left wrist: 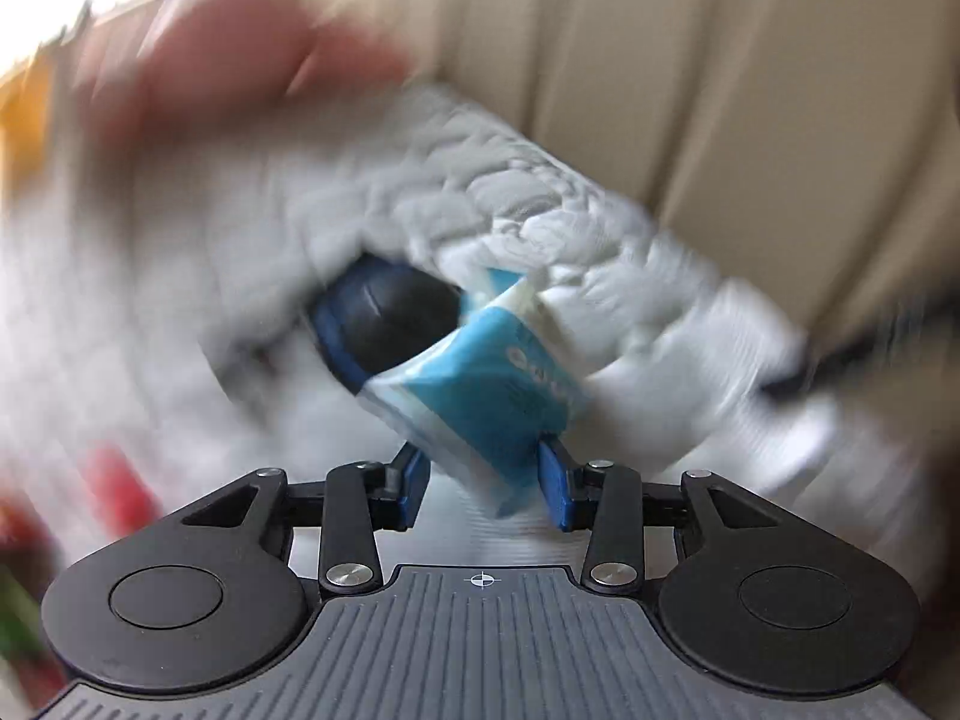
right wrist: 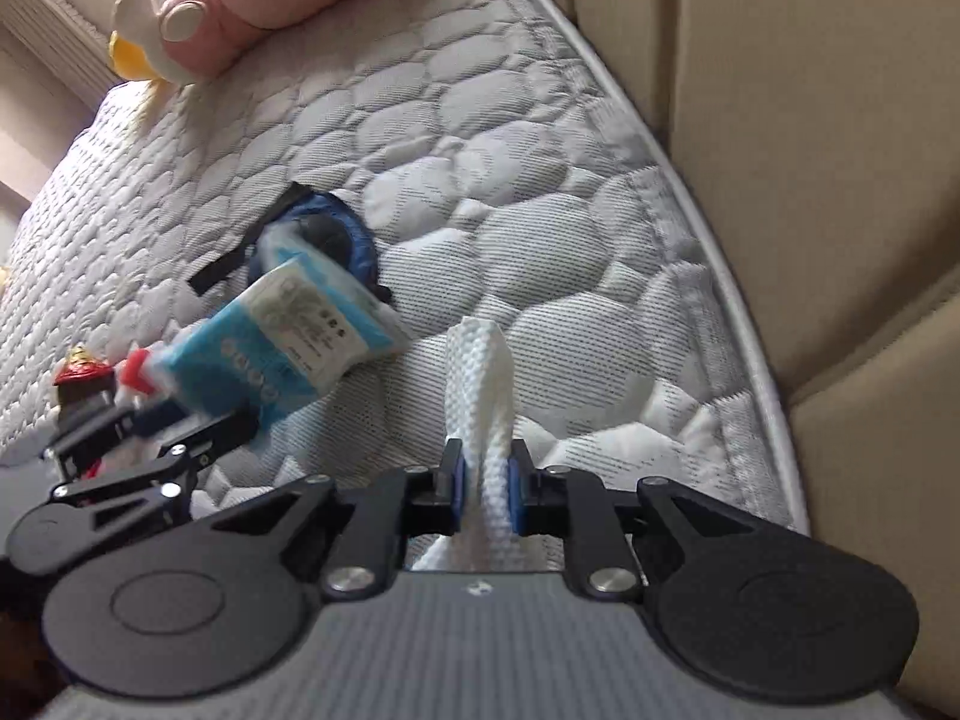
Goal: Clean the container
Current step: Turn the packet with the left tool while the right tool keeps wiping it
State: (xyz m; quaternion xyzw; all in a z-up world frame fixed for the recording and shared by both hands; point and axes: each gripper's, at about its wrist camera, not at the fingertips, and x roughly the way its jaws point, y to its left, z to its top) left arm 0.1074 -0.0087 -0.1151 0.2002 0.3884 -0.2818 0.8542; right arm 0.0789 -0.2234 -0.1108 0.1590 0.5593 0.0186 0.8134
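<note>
We note left gripper clamped on soft blue-and-white tissue packet | right gripper pinching white woven strap | both over quilted grey mattress.

Left gripper jaws clamped on blue tissue pack, dark blue container, blurred quilted mattress

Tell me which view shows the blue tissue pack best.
The right wrist view: the tissue pack is sharp, its printed label readable, with the left gripper shut on its end. The left wrist view shows the pack between its own fingers, smeared by motion blur.
</note>
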